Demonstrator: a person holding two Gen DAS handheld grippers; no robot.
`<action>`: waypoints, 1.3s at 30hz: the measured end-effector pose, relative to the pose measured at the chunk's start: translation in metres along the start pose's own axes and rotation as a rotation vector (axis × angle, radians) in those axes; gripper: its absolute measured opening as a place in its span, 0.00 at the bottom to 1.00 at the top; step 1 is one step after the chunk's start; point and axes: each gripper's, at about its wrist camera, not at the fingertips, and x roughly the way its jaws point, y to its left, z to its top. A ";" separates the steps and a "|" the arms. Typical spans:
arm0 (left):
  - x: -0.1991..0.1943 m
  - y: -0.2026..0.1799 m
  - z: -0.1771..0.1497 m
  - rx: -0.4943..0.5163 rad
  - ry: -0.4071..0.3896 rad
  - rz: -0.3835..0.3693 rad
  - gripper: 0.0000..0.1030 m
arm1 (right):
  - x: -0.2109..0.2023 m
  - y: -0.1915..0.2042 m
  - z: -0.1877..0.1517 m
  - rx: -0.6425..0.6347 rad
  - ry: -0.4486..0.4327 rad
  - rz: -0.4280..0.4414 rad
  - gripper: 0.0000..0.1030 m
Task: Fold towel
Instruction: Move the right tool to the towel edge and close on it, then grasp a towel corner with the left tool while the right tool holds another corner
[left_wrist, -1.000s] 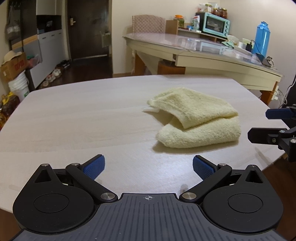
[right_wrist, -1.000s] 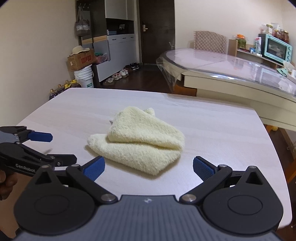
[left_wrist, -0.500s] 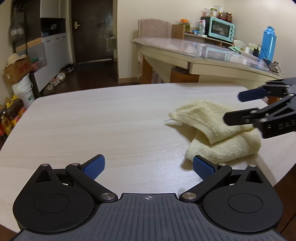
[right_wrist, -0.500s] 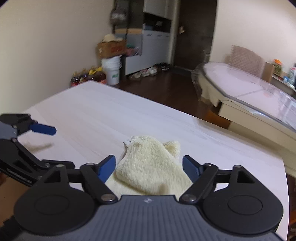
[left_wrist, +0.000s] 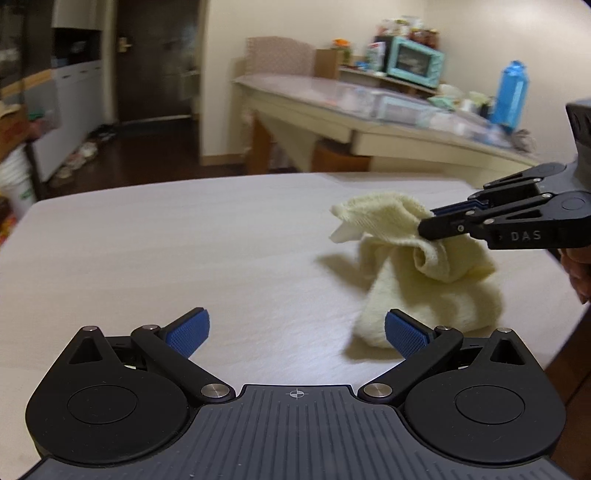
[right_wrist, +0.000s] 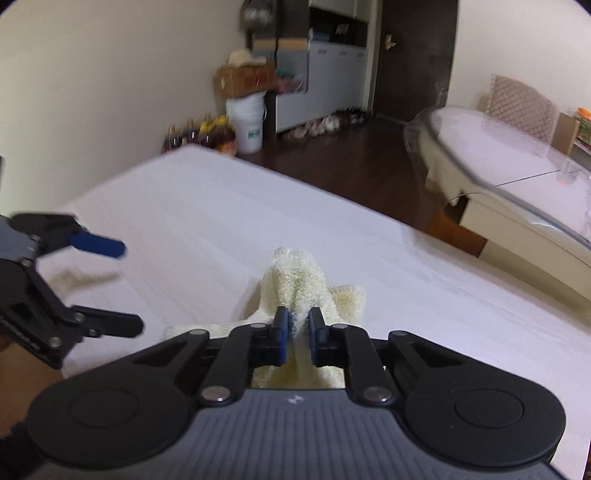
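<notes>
A pale yellow towel (left_wrist: 413, 266) lies bunched on the light wooden table (left_wrist: 184, 251), right of centre in the left wrist view. My right gripper (right_wrist: 297, 325) is shut on the towel (right_wrist: 303, 280) and pinches up a fold of its upper layer; it also shows in the left wrist view (left_wrist: 430, 225), coming in from the right. My left gripper (left_wrist: 297, 332) is open and empty, low over the table, with its right fingertip beside the towel's near end. It shows at the left in the right wrist view (right_wrist: 110, 284).
The table's right edge (left_wrist: 576, 325) runs close to the towel. Behind stands a second table (left_wrist: 388, 122) with a teal oven (left_wrist: 413, 61) and a blue bottle (left_wrist: 511, 96). A bucket (right_wrist: 245, 125), boxes and bottles stand on the floor by the wall.
My right gripper moved onto the towel, closed on its upper layer and lifted it into a peak. My left gripper stayed open and shifted left of the towel.
</notes>
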 end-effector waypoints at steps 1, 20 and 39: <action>0.001 0.001 0.005 -0.001 0.003 -0.050 1.00 | -0.012 0.000 -0.004 0.004 -0.021 0.002 0.11; 0.024 -0.049 0.049 0.186 0.134 -0.505 0.93 | -0.074 0.048 -0.077 -0.058 -0.126 0.009 0.10; 0.005 -0.047 0.016 0.267 0.176 -0.530 0.08 | -0.089 0.006 -0.067 0.047 -0.163 0.103 0.19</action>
